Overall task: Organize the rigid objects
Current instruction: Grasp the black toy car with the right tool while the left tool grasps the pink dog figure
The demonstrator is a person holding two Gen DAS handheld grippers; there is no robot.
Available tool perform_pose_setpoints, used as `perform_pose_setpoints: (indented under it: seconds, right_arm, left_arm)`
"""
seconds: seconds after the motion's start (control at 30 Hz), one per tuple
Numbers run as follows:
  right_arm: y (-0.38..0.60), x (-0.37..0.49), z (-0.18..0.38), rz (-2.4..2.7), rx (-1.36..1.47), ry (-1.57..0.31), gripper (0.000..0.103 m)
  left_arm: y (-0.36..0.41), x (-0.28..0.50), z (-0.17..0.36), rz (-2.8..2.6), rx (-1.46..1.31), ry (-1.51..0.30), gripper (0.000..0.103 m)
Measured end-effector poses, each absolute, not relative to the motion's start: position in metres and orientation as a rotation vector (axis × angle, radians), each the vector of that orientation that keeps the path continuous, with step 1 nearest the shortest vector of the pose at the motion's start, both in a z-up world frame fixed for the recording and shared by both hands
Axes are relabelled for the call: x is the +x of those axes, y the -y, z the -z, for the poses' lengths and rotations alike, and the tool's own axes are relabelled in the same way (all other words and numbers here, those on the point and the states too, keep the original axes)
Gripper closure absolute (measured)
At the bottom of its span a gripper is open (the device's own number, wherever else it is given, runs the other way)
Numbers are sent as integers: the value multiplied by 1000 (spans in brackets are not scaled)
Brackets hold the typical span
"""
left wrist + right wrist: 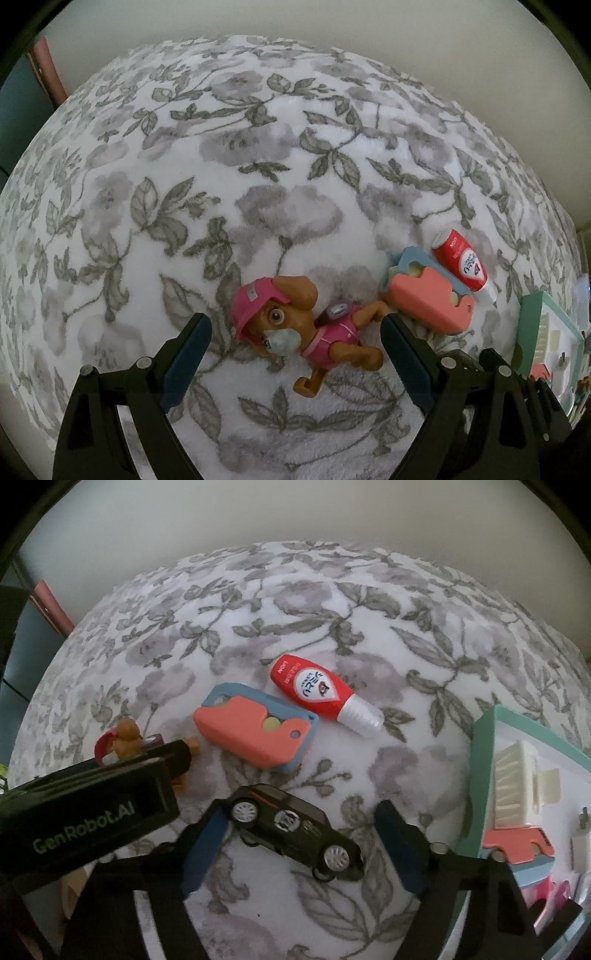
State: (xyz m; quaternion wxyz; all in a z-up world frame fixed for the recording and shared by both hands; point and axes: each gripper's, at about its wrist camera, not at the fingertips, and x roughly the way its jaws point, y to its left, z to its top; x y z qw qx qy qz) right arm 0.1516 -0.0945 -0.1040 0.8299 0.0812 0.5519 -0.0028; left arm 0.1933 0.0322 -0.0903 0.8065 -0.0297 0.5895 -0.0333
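A brown toy dog point(295, 325) in a pink cap and suit lies on its side on the flowered blanket point(258, 166). My left gripper point(295, 321) stands open over it, one finger on each side, neither pad touching. In the right wrist view a black toy car point(291, 827) lies slantwise between the fingers of my right gripper point(301, 812). The left pad is at the car's nose, and a gap shows between the right pad and its tail. The left gripper's body point(85, 812) partly hides the dog point(125, 734).
A coral-and-blue plastic toy point(255, 734) and a red bottle with a clear cap point(317, 690) lie just beyond the car. A teal-rimmed tray point(480, 746) at the right holds a white ribbed piece and other small things. A pale wall bounds the far side.
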Motion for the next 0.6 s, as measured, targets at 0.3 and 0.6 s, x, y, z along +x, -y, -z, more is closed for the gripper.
perform_pose_setpoints:
  seconds: [0.3, 0.6]
  right_arm:
    - [107, 144, 98, 20, 180, -1164, 62]
    - [113, 139, 97, 9, 207, -1149, 70]
  left_arm:
    - [-17, 195, 90, 76, -20, -1242, 29]
    - [-19, 194, 85, 61, -17, -1235, 29]
